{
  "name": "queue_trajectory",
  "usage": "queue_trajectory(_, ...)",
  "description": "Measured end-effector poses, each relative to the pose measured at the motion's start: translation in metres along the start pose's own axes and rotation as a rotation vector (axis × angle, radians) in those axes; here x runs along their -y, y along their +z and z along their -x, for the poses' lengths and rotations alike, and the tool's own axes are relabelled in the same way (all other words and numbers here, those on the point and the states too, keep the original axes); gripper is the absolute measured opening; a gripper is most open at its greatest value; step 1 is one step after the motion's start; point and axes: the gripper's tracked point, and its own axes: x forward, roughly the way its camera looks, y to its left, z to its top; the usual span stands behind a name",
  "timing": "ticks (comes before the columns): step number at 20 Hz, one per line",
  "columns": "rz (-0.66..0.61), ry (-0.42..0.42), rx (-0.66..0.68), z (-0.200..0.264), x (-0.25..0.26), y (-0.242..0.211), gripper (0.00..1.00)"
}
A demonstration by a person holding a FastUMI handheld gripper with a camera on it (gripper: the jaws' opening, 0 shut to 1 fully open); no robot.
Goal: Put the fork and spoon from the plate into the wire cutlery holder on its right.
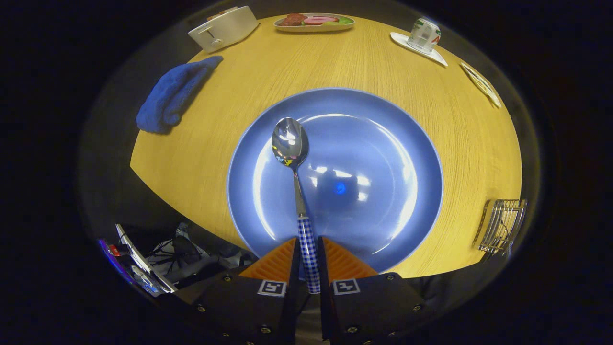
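My gripper [309,244] is shut on the checked blue-and-white handle of a metal spoon [293,158]. The spoon points straight ahead from the fingers, its bowl hanging over the left half of a large blue plate [392,143] on the wooden table. The plate lies just ahead of and below the fingers, and its surface is bare. A wire cutlery holder [502,225] stands on the table to the right of the plate, near the table's edge. I see no fork on the plate.
A blue cloth [172,93] lies on the table's left edge. At the far side stand a white toaster [224,28], a dish of food [313,21], a can on a white saucer [424,36] and a small plate [481,84]. Cables and clutter [158,263] lie below the table's left.
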Motion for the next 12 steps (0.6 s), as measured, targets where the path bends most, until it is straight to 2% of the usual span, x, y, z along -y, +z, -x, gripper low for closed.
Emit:
queue_trajectory(4,0.006,-0.024,-0.044,0.003,0.008,-0.003,0.21)
queue_trajectory(5,0.018,-0.025,-0.063,0.003,0.01,-0.007,0.03)
queue_trajectory(12,0.105,-0.069,-0.145,0.045,0.035,-0.023,0.03)
